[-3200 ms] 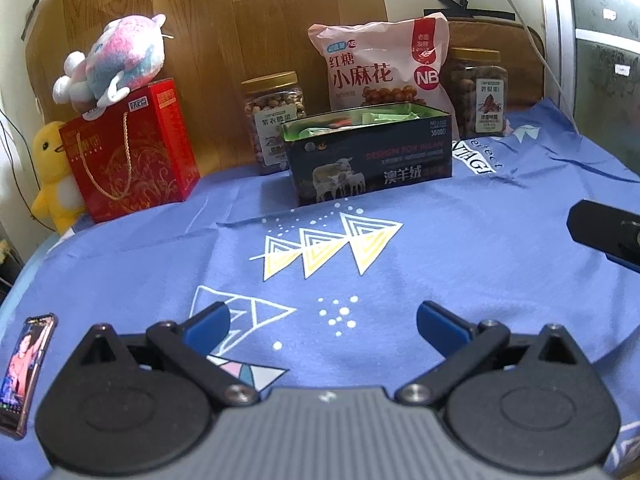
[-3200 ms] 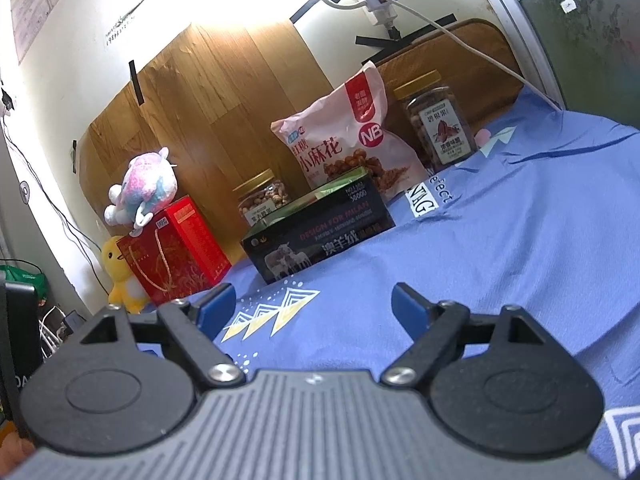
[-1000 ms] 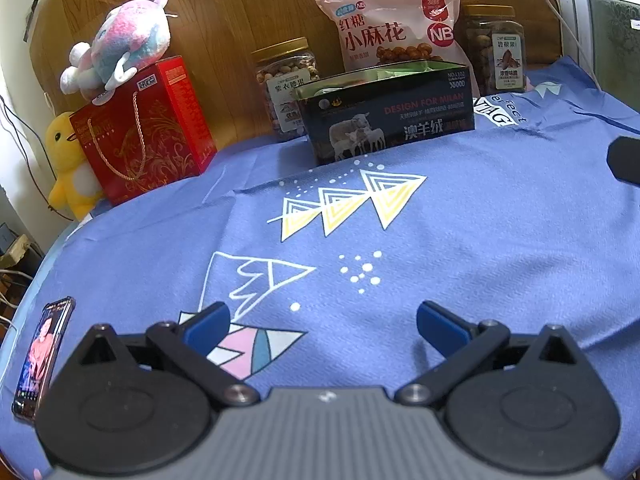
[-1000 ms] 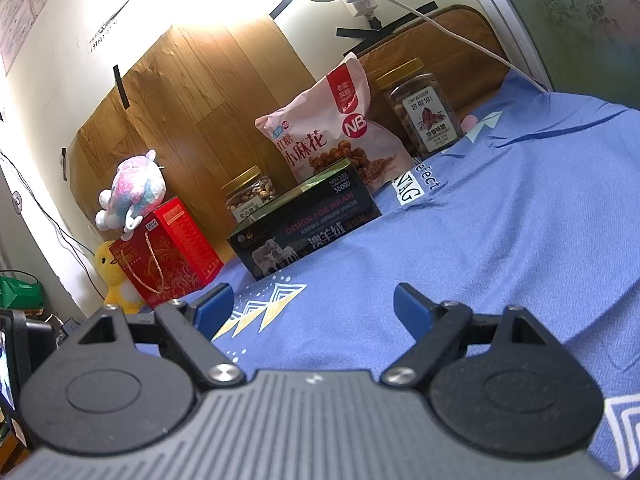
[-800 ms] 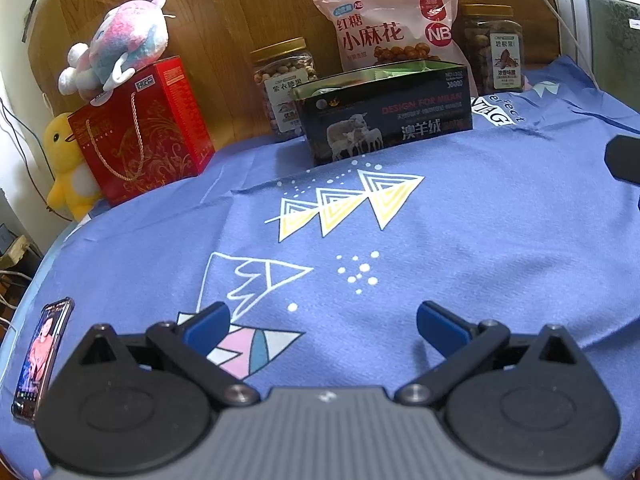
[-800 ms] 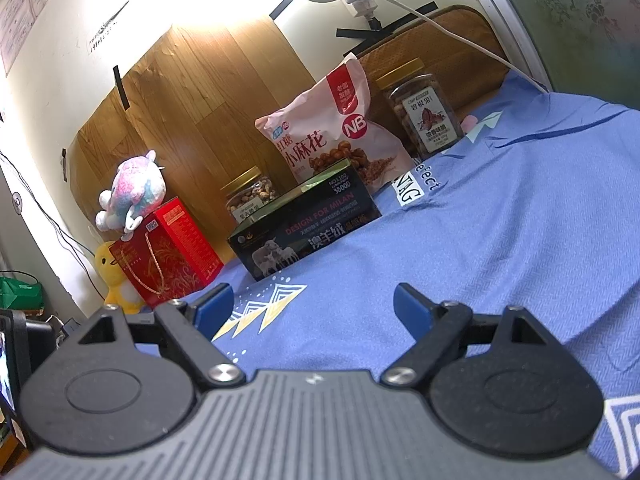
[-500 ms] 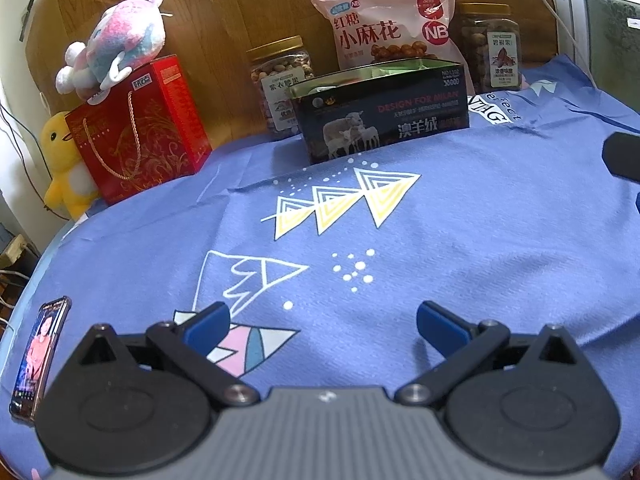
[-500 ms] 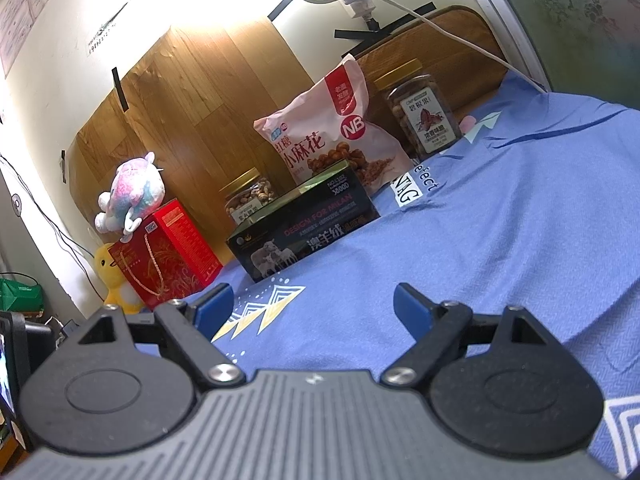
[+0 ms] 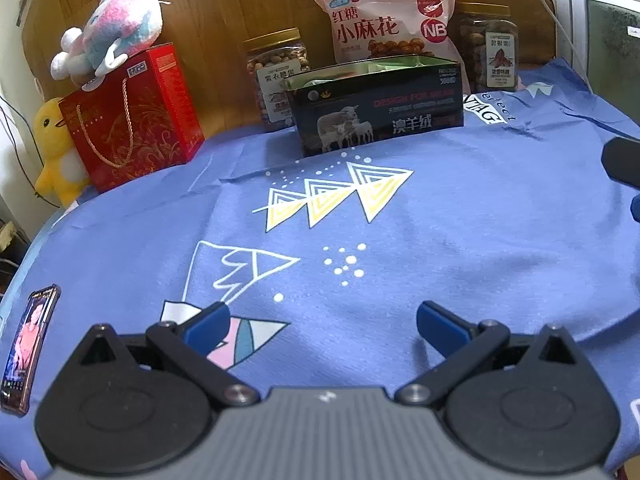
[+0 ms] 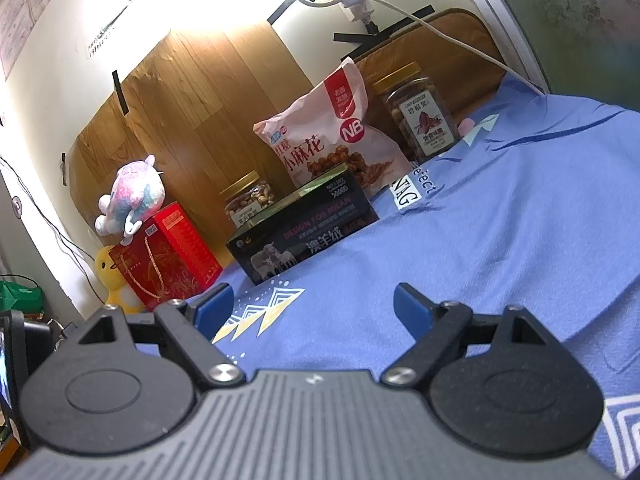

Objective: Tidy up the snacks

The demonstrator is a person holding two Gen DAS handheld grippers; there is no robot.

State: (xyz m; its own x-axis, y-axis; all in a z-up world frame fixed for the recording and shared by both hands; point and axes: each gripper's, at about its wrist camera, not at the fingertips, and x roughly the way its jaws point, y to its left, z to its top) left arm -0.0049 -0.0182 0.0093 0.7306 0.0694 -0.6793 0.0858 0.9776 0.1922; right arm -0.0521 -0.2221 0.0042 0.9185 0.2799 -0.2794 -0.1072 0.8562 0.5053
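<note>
A dark open-topped box (image 9: 380,110) printed with sheep stands at the back of the blue cloth, green packets showing inside it. Behind it lean a pink snack bag (image 9: 386,24) and two gold-lidded nut jars, one on the left (image 9: 276,72) and one on the right (image 9: 490,54). My left gripper (image 9: 322,322) hovers open over the near cloth, nothing between its blue pads. My right gripper (image 10: 312,304) is open too and holds nothing; the box (image 10: 304,230), bag (image 10: 332,136) and jars lie far ahead of it. Part of the right gripper (image 9: 622,164) shows at the left wrist view's right edge.
A red gift box (image 9: 132,120) with a pink plush toy (image 9: 112,44) on top stands at the back left, beside a yellow duck toy (image 9: 56,148). A phone (image 9: 26,344) lies at the cloth's near left edge. Wooden boards and a cable back the table.
The left wrist view has drifted slightly, so the box and bag sit a little lower and further left in it. Both grippers stay open and in place.
</note>
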